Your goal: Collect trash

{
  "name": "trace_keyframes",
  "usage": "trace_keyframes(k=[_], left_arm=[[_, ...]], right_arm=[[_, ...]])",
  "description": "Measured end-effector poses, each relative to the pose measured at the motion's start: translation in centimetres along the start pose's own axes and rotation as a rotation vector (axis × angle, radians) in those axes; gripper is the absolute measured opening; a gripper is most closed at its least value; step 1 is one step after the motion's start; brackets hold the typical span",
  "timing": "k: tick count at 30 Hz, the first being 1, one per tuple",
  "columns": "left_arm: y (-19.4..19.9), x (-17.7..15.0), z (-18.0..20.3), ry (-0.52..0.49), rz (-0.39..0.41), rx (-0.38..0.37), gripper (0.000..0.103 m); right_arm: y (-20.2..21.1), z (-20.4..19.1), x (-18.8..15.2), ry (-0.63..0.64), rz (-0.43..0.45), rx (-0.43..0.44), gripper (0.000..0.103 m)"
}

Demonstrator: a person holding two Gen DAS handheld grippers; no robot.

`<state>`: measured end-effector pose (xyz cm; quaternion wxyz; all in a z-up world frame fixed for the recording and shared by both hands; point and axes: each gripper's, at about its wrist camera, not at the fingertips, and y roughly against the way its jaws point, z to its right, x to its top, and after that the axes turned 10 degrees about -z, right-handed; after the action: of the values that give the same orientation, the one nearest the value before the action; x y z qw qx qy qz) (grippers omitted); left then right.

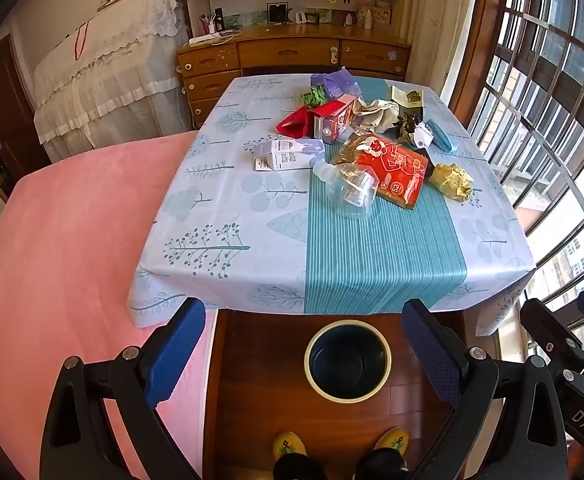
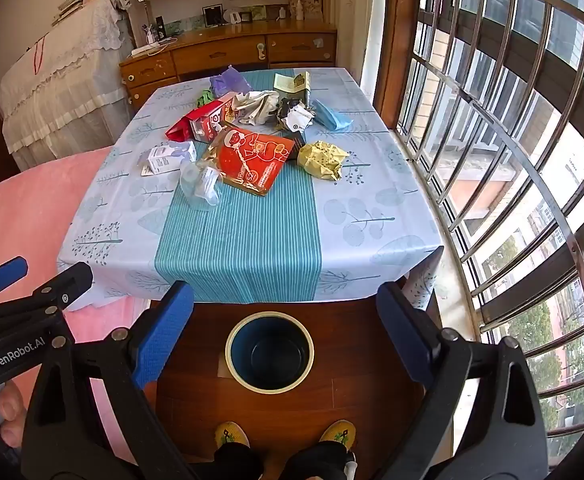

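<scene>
Trash (image 1: pixel 371 148) lies heaped on the table (image 1: pixel 228 248) ahead of my left gripper (image 1: pixel 303 360) and right gripper (image 2: pixel 284 332), both spread and empty. Bin (image 1: pixel 347 360) sits below them; I'd start with the nearest crushed bottle (image 1: pixel 345 188).

One bin (image 2: pixel 270 352) on the floor, two cartons on the table: a red carton (image 2: pixel 212 120) and a white carton (image 2: pixel 170 158). One crushed clear bottle (image 2: pixel 200 184), two yellow slippers (image 2: pixel 232 434).
</scene>
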<state>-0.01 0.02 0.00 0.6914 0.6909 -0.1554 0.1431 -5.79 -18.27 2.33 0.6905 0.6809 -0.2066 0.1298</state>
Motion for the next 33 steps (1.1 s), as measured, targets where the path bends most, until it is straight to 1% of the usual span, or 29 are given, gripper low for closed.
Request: trace_keyframes(k=[33], left_arm=[[-0.02, 0.02, -0.05, -0.004, -0.003, 0.006, 0.100]], right_arm=[[0.52, 0.03, -0.92, -0.003, -0.001, 0.008, 0.092]])
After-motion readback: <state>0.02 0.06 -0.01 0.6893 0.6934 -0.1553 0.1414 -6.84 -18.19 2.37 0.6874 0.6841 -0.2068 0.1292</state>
